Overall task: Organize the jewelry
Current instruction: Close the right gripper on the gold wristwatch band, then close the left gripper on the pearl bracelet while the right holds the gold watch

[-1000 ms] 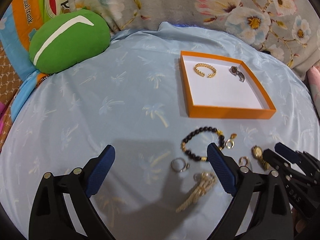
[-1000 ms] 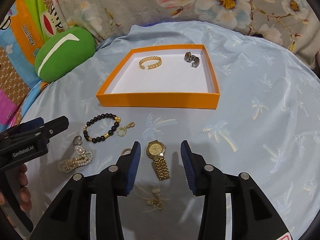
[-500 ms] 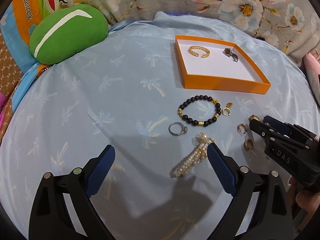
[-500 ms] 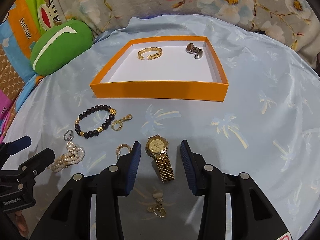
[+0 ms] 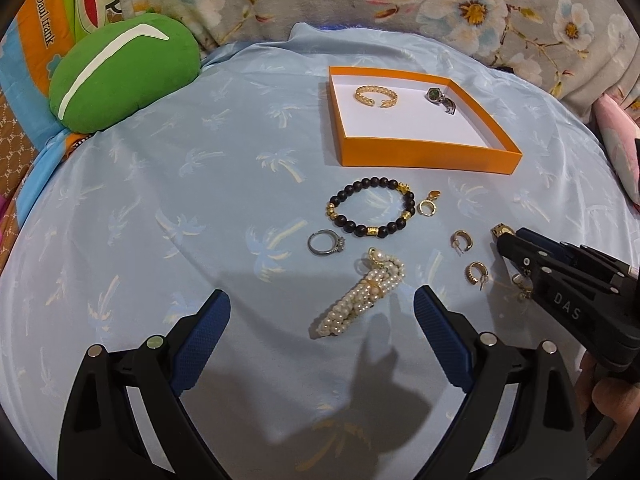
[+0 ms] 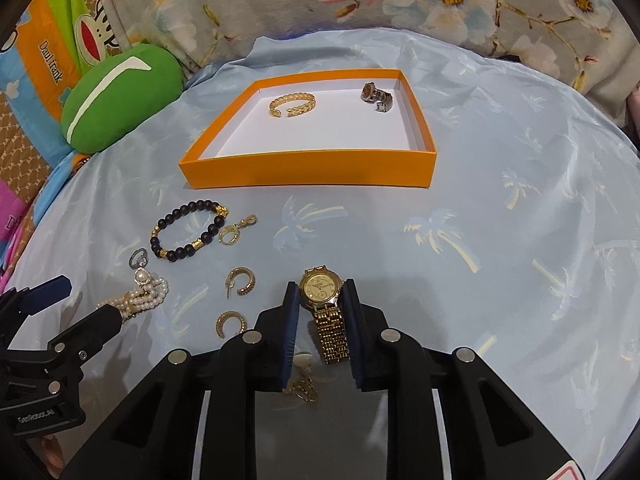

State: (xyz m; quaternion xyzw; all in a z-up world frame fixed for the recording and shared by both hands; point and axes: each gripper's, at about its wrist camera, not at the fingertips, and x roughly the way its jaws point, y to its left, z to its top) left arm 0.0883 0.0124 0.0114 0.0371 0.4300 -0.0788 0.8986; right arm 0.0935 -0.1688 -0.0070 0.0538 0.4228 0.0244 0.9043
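Orange tray (image 6: 308,170) on pale-blue palm-print cloth (image 6: 500,240).

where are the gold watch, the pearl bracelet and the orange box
gold watch (image 6: 321,285), right wrist view, on its round dial
pearl bracelet (image 5: 360,300), left wrist view, on the bunched strands
orange box (image 6: 308,171), right wrist view, on its near wall

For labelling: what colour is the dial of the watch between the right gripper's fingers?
Gold watch dial, clearest in the right wrist view.

Bare cloth (image 6: 500,220) rt of tray (image 6: 308,170); jewelry clutter lft.
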